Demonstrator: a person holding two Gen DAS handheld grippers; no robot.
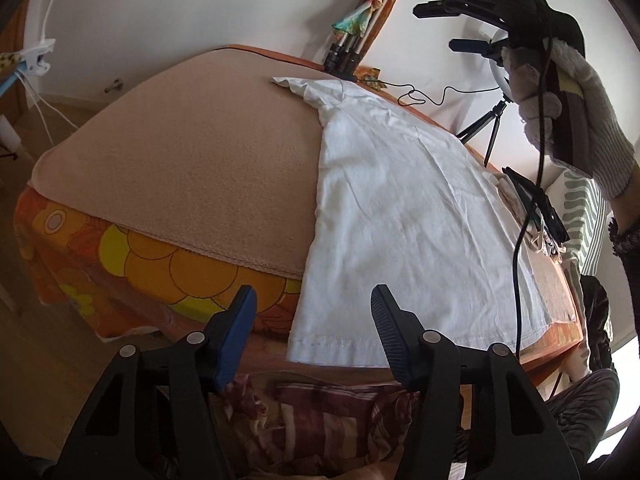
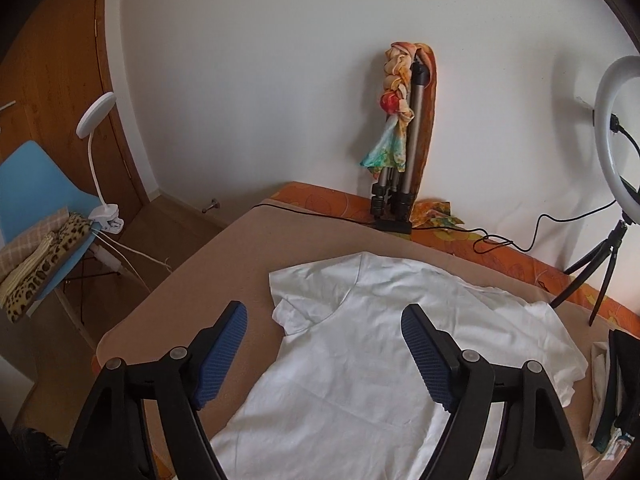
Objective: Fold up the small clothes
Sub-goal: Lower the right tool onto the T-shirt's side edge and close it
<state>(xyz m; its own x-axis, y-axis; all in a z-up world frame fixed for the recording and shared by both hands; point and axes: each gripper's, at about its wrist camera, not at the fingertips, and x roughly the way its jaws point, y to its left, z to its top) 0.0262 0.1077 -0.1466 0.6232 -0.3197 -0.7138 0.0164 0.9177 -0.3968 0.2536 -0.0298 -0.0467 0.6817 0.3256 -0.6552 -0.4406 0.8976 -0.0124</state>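
Note:
A white T-shirt (image 1: 400,200) lies flat on a beige blanket (image 1: 180,160) that covers the bed, its hem hanging over the near edge. My left gripper (image 1: 314,296) hovers open just above that hem, with nothing pinched between its pads. In the left wrist view, a gloved hand holds my right gripper (image 1: 444,26) high at the upper right, jaws apart. In the right wrist view, the right gripper (image 2: 325,312) is open above the T-shirt (image 2: 380,360), over its neckline and one short sleeve, not touching the cloth.
A folded tripod wrapped in a colourful scarf (image 2: 396,160) leans on the wall behind the bed. A ring light on a small tripod (image 2: 612,120) stands at the right, with its cable across the orange sheet. A blue chair (image 2: 36,184) and clip lamp (image 2: 96,120) stand left.

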